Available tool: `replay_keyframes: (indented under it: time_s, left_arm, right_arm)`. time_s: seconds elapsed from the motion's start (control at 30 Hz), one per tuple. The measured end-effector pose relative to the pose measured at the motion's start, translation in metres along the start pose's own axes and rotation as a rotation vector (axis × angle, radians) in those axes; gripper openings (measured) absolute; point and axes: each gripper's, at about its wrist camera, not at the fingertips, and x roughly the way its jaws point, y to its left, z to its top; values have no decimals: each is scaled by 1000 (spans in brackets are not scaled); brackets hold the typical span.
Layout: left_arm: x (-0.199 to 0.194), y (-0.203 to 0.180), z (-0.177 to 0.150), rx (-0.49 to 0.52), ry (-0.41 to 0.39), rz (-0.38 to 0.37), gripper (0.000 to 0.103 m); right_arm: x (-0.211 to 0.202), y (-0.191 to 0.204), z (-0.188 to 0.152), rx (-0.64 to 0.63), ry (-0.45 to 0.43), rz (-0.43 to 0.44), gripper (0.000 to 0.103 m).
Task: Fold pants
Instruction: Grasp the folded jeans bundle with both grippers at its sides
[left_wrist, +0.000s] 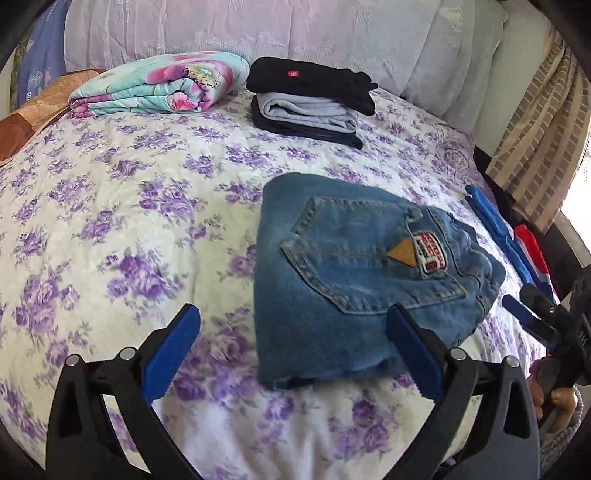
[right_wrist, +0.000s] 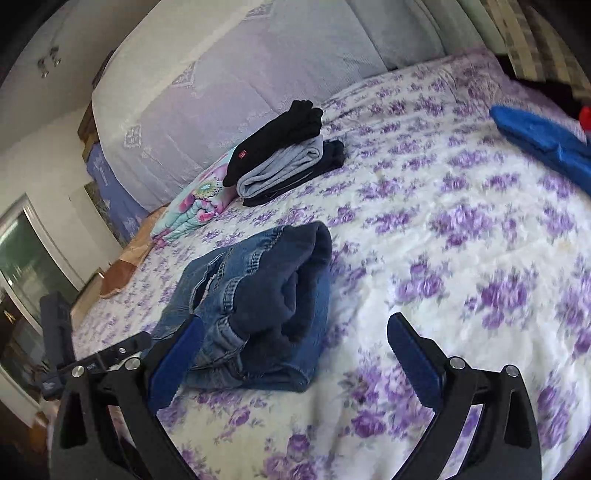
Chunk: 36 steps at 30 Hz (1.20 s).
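A pair of blue jeans (left_wrist: 354, 273) lies folded into a compact bundle on the purple-flowered bedspread (left_wrist: 129, 221), back pocket and label up. My left gripper (left_wrist: 291, 350) is open and empty just in front of the bundle's near edge. In the right wrist view the jeans (right_wrist: 258, 295) show their folded end with the dark lining. My right gripper (right_wrist: 295, 354) is open and empty, its left finger beside the bundle's near corner. The right gripper also shows in the left wrist view (left_wrist: 543, 314) at the far right edge.
A stack of folded black, grey and dark garments (left_wrist: 314, 99) sits at the back of the bed, beside a folded floral blanket (left_wrist: 159, 85). A blue and red garment (left_wrist: 517, 240) lies along the right edge. A padded headboard (left_wrist: 258, 26) stands behind.
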Motion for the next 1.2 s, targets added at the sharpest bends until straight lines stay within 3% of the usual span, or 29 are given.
replay_keyframes:
  time_s: [0.17, 0.47, 0.9, 1.2]
  left_arm:
    - [-9, -13, -5, 25, -34, 80, 99]
    - [-7, -14, -8, 42, -30, 117, 99]
    - [21, 2, 12, -16, 35, 18, 99]
    - [2, 6, 24, -48, -19, -54, 99]
  right_arm:
    - [3, -8, -6, 130, 42, 136, 99]
    - [15, -7, -10, 145, 79, 88, 99]
    - [60, 2, 7, 103, 177, 43, 99]
    - [63, -2, 3, 86, 173, 56, 99]
